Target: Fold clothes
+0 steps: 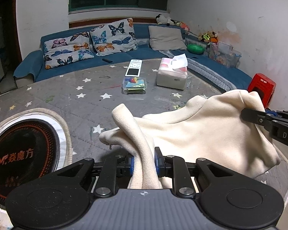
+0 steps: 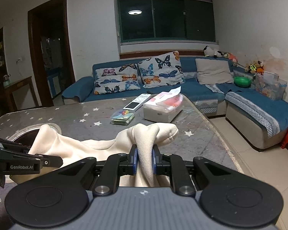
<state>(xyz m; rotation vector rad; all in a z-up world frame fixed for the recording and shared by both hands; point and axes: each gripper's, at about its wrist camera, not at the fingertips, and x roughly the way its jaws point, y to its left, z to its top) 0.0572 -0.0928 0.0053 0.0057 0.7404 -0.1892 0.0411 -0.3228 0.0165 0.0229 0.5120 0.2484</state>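
Observation:
A cream fleece garment [image 1: 201, 130] hangs stretched between my two grippers above the grey star-patterned table [image 1: 67, 95]. My left gripper [image 1: 143, 158] is shut on a bunched fold of it, which stands up between the blue pads. At the right edge of the left wrist view, my right gripper [image 1: 247, 113] pinches the garment's far corner. In the right wrist view the right gripper [image 2: 144, 161] is shut on a thick roll of the cream garment [image 2: 82, 147]. The left gripper [image 2: 53, 162] shows at the left, clamped on the cloth's other end.
On the table's far half lie a white remote [image 1: 134, 67], a clear box of coloured items [image 1: 134, 85] and a tissue box [image 1: 172, 72]. A round induction cooker [image 1: 23, 153] sits at the near left. A blue sofa [image 1: 124, 55] stands beyond, and a red stool [image 1: 262, 88] to the right.

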